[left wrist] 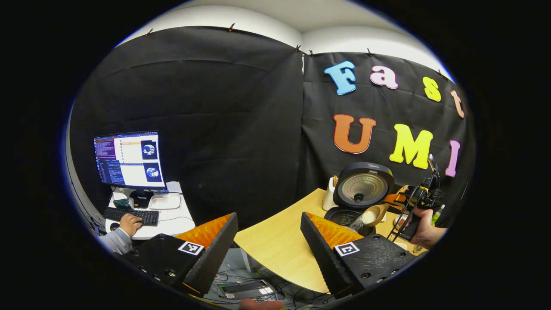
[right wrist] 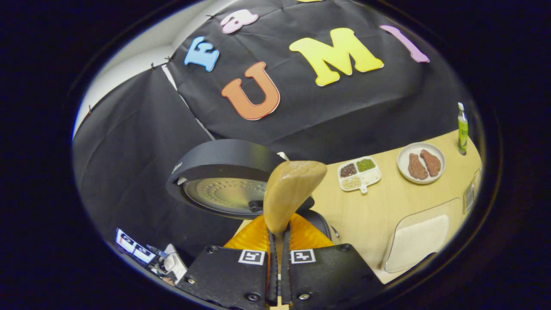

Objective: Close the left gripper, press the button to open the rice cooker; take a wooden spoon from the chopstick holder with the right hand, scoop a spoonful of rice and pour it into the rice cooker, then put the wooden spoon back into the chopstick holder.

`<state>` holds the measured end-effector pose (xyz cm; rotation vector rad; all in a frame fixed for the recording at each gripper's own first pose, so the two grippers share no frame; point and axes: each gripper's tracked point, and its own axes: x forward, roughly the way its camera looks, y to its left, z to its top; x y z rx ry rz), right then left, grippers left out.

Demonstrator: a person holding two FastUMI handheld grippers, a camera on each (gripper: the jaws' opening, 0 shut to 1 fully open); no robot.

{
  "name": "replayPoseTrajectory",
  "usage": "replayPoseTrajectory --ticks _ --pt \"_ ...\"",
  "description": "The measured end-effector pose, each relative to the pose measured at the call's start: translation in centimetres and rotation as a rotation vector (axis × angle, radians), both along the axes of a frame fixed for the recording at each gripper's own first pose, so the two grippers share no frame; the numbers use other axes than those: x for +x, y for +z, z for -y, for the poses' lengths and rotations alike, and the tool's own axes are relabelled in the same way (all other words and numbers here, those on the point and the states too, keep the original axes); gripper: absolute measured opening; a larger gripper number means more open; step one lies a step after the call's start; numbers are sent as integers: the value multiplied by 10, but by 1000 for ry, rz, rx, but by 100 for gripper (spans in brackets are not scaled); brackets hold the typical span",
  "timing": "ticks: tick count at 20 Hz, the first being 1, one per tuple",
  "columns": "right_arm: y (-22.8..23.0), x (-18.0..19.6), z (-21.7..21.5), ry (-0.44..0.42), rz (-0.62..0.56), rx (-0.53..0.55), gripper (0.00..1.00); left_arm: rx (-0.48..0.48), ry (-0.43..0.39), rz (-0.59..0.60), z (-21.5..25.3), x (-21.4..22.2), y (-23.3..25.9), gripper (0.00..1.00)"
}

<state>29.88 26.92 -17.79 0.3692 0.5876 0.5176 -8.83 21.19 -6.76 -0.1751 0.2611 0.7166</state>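
In the left gripper view the black rice cooker [left wrist: 363,189] stands open on the wooden table, its lid upright. The wooden spoon [left wrist: 374,214] is tilted over the pot, and white rice [left wrist: 357,223] falls from it. A hand holds my right gripper [left wrist: 400,200] by the spoon's handle. A white chopstick holder [left wrist: 330,193] stands behind the cooker. My left gripper [left wrist: 269,228] hangs open and empty off the table's near edge. In the right gripper view my right gripper [right wrist: 279,232] is shut on the wooden spoon [right wrist: 292,189], whose bowl points at the cooker lid [right wrist: 224,181].
On the table to the right are a clear box of rice [right wrist: 419,241], a divided tray of beans [right wrist: 359,173], a plate of meat [right wrist: 421,163] and a green bottle [right wrist: 462,129]. A monitor [left wrist: 129,159], a keyboard [left wrist: 131,215] and a person's hand sit at far left.
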Motion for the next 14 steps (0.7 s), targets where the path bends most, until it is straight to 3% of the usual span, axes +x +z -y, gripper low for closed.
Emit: replayPoseTrajectory --ticks 7,14 --pt "-4 4 1 3 70 -107 8 -11 3 6 -15 -6 -7 95" --pt "7 1 -13 53 213 -263 8 -2 -20 5 -23 -4 -11 95"
